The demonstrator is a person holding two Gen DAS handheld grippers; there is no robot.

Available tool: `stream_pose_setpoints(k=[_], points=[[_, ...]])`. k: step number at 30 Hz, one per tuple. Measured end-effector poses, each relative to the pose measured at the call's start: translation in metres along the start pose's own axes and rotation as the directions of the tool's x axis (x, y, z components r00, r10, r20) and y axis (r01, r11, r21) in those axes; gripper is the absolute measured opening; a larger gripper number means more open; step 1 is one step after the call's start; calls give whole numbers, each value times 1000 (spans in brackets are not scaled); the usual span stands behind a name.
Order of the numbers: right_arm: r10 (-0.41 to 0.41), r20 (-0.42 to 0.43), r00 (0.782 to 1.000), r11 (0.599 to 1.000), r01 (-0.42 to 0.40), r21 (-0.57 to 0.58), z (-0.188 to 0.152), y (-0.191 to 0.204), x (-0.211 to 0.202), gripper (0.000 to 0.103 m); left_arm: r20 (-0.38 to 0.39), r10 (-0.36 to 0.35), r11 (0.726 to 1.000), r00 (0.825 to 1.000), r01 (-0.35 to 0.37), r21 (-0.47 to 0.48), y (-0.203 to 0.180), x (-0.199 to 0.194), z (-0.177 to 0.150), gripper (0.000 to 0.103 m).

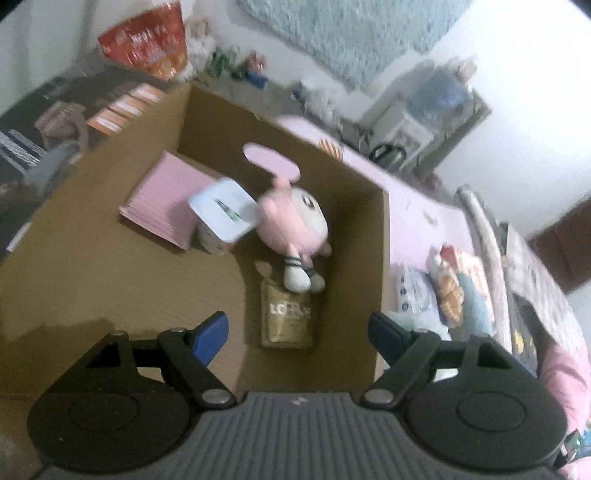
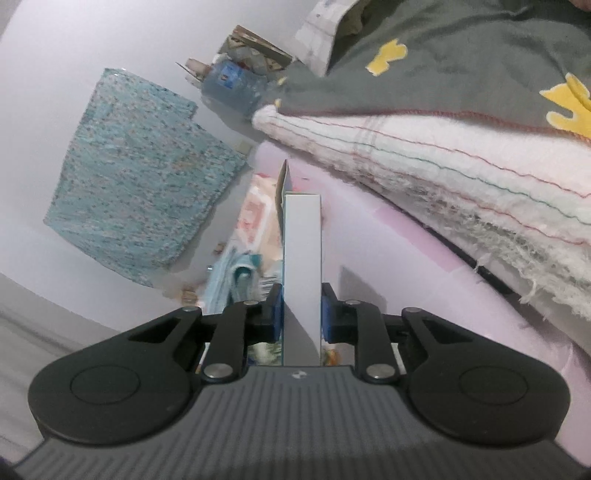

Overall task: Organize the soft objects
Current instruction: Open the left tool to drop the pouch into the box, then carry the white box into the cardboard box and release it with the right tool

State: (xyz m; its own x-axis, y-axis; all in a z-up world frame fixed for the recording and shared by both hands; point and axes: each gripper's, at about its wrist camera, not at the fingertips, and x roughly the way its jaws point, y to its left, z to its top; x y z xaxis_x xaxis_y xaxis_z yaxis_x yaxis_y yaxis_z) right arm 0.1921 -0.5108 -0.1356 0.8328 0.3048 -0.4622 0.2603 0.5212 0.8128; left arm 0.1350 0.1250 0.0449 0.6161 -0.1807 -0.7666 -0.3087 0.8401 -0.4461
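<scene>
We find the left tool (image 1: 297,334) open and empty above the brown cardboard box (image 1: 382,236), where the pink-and-white plush toy (image 1: 295,225) lies. The right tool (image 2: 302,314) grips a flat white carton (image 2: 302,258) over the pink bed (image 2: 388,251). Judged next: carry the carton across to the box.

The left wrist view looks steeply down from above into an open box (image 1: 207,122), bed (image 1: 417,218) at right. The right wrist view sits low and close over the bed (image 2: 369,229), facing the floor beyond. Both catch the blue rug (image 1: 354,33) (and water jug (image 2: 236,86)).
</scene>
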Motion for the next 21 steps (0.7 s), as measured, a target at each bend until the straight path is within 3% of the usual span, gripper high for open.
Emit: stream_pose_setpoints(k=[7,11,15,17,21], points=[[150,-60,987,986,-154,-64,-19,61,-17,19,145,1,1000,989,-1,-4,23,-49,-11,84],[267,-169,949,951,-287,-113,-45,120,-8,19,239,5,1000,971,-11,24,30,-77,-19,84],[350,-333,876,901,-411,-135,-85,186,23,19,330,20,999,944,-34,38,37,-103,-27,84],[362,-432,826,883,-453,-127,-112,217,47,19,365,36,998,930,-51,30,41,-114,-31,84],[293,-619,728,877,-463,-129,-180,269,105,19,405,72,997,912,-82,9,54,-129,-36,84]])
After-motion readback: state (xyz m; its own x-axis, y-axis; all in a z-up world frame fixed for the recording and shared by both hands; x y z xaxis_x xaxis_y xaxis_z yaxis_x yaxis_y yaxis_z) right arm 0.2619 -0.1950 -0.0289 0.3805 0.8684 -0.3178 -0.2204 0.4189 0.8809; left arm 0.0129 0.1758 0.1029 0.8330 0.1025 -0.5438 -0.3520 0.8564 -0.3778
